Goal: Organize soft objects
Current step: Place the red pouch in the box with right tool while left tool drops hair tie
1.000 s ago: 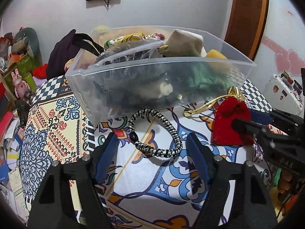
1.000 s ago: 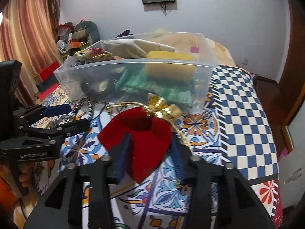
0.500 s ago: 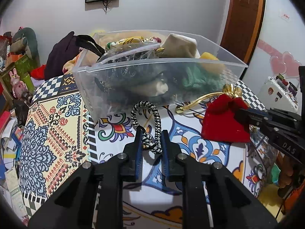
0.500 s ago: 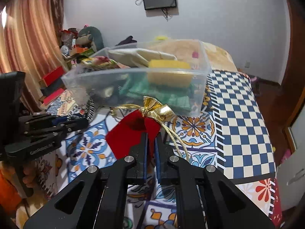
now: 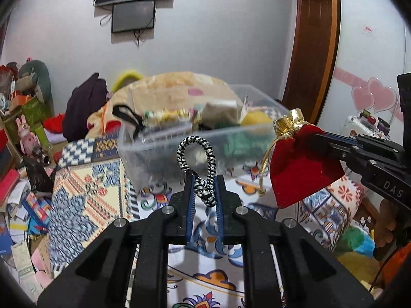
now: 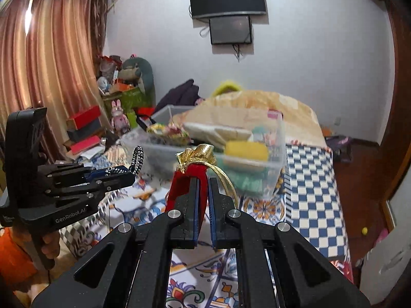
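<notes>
My left gripper (image 5: pixel 204 179) is shut on a black-and-white braided cord loop (image 5: pixel 199 154) and holds it in the air in front of the clear plastic bin (image 5: pixel 159 151). It also shows in the right wrist view (image 6: pixel 120 173), with the cord (image 6: pixel 137 157) standing up from it. My right gripper (image 6: pixel 203 179) is shut on a red velvet pouch (image 6: pixel 186 182) with a gold tie (image 6: pixel 199 154). In the left wrist view the pouch (image 5: pixel 300 164) hangs raised at the right. The bin (image 6: pixel 257 169) holds several soft items, among them a yellow sponge (image 6: pixel 246 151).
The bin stands on a bed with a patterned cover (image 5: pixel 84 195) and a blue checkered part (image 6: pixel 313 192). Boxes and toys (image 6: pixel 120 102) pile up at the left wall. A door (image 5: pixel 316 38) is at the right. Papers (image 5: pixel 15 205) litter the floor.
Both grippers closed on their objects and lifted them off the cover, up to the height of the bin's rim. The view has tilted upward.
</notes>
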A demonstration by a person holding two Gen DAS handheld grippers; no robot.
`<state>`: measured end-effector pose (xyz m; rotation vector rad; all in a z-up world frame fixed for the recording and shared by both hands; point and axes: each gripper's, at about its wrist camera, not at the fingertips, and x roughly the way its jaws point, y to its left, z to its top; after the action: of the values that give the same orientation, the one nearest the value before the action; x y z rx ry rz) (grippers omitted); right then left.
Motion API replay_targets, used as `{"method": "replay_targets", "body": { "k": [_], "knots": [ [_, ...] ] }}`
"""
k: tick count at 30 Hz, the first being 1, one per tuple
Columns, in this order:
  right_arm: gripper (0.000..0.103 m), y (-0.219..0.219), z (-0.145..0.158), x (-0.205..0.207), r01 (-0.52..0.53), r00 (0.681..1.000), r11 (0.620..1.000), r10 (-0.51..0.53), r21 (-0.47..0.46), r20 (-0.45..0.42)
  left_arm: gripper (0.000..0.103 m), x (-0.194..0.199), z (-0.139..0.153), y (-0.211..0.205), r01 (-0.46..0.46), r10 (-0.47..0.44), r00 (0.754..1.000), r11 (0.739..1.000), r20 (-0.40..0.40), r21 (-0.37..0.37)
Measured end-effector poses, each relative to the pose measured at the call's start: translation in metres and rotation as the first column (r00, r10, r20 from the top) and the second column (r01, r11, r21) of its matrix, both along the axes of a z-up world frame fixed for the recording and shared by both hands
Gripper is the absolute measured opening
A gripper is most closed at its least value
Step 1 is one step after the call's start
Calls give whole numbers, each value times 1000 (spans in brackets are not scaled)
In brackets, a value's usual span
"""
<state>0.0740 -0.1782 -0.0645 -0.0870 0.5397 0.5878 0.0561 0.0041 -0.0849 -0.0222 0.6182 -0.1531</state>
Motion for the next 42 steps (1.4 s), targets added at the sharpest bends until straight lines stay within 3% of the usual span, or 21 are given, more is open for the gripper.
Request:
{"method": "replay_targets", "body": {
  "k": [11,19,24,34,37,40,42],
  "knots": [
    [6,6,41,15,13,993,998,-20,64,114,14,19,40,10,-37,38,994,999,102,-17],
    [6,30,54,46,-3,991,995,-11,102,130,14,53,41,26,-69,72,994,997,85,-37],
    [6,49,45,58,-16,995,997,7,79,104,14,75,31,32,-80,82,996,995,44,-61],
    [6,67,0,82,-3,1000,999,3,-46,3,15,104,4,34,-76,74,997,995,-39,-59],
    [7,66,-5,85,3,1000,997,-4,-78,-10,19,104,2,31,-75,73,997,997,-39,-37],
    [10,64,-8,88,1,1000,995,-4,-97,-30,31,103,2,34,-84,82,996,996,-42,-35],
    [23,64,-8,88,-1,999,994,-3,-106,-41,39,102,1,39,-85,83,996,995,-46,-47]
  ]
}}
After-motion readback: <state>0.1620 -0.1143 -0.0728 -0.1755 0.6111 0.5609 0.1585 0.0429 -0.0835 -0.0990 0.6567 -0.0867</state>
